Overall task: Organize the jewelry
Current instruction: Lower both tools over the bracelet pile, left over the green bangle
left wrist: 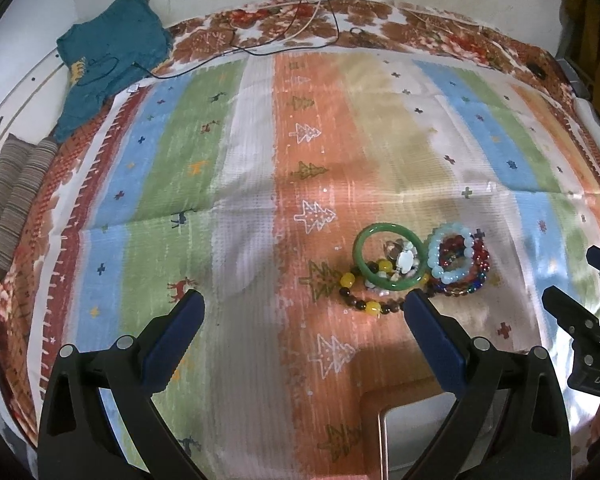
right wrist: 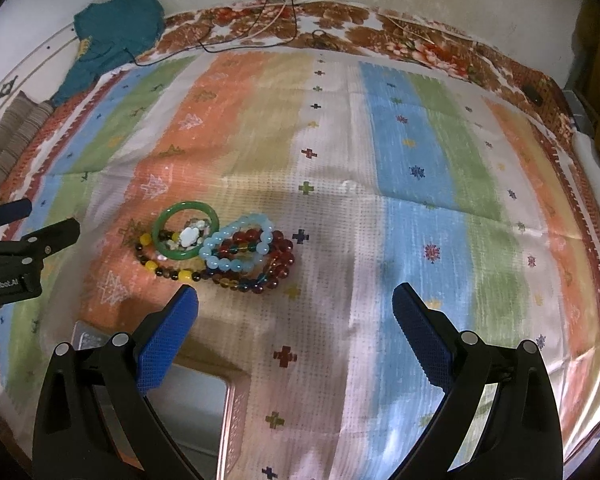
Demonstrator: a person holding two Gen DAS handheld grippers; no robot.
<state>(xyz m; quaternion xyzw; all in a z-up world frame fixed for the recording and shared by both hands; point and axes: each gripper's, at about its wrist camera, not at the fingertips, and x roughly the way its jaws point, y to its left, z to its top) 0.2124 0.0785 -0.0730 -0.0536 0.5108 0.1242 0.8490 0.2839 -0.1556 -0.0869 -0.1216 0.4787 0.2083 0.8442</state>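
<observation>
Both grippers, left (left wrist: 304, 314) & right (right wrist: 296, 306), have jaws apart, empty. Bracelet pile (right wrist: 224, 248) lies ahead-right of the left one, ahead-left of the right. Left looks nearer.

Black tools (left wrist: 304, 304) (right wrist: 296, 296), blue textured pads, silver screws

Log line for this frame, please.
left hand-held gripper: open, empty | right hand-held gripper: open, empty | jewelry pile: untouched on striped cloth | box: near edge
</observation>
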